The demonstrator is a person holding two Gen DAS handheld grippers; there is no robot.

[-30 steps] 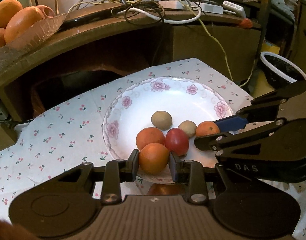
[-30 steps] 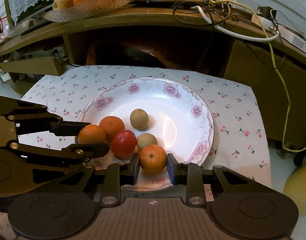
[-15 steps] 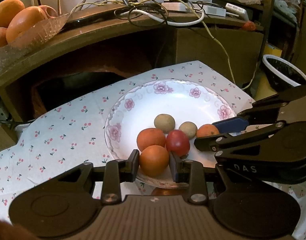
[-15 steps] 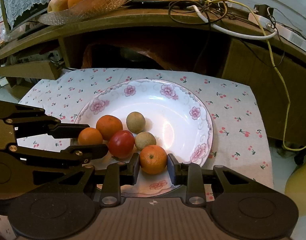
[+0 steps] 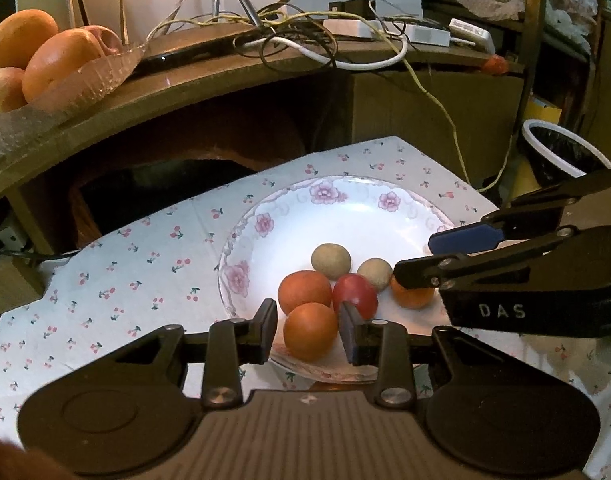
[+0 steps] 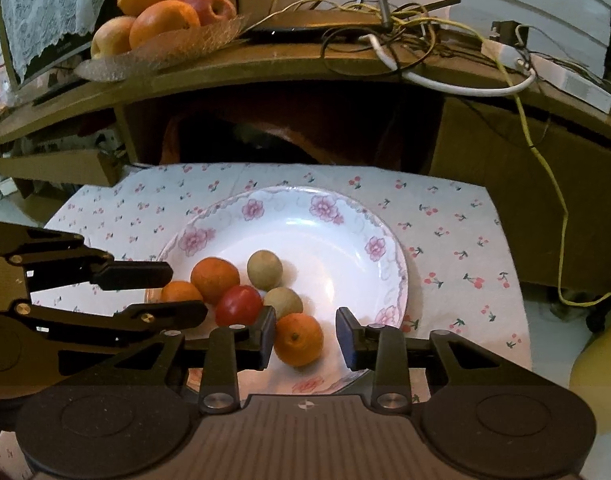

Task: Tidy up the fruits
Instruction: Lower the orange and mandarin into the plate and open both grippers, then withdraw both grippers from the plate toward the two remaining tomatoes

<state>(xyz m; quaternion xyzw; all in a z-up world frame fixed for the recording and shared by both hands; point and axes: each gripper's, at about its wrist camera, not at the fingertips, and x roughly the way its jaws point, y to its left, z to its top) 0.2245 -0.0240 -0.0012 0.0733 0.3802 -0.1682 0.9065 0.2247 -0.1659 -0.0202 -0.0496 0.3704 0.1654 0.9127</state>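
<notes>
A white floral plate (image 5: 345, 216) (image 6: 337, 236) holds three oranges, a red tomato (image 5: 355, 295) (image 6: 238, 305) and two brown round fruits (image 5: 330, 261) (image 6: 264, 269). My left gripper (image 5: 307, 332) is open around the near orange (image 5: 310, 331) at the plate's front rim, with a gap on both sides. My right gripper (image 6: 305, 338) is open around another orange (image 6: 298, 339); its left pad is close to the orange and the right pad stands apart. Each gripper shows in the other's view, the right one (image 5: 437, 258) and the left one (image 6: 181, 290).
The plate lies on a cherry-print cloth (image 6: 445, 224) on a low table. Behind it, a wooden shelf (image 6: 265, 64) carries a glass dish of oranges and apples (image 6: 161, 20) and tangled cables (image 6: 405, 40). A black-lined bin (image 5: 557, 152) stands at the right.
Both grippers have opened; the oranges they gripped now sit loose on the plate between the pads. Both views have drawn back and up slightly.
</notes>
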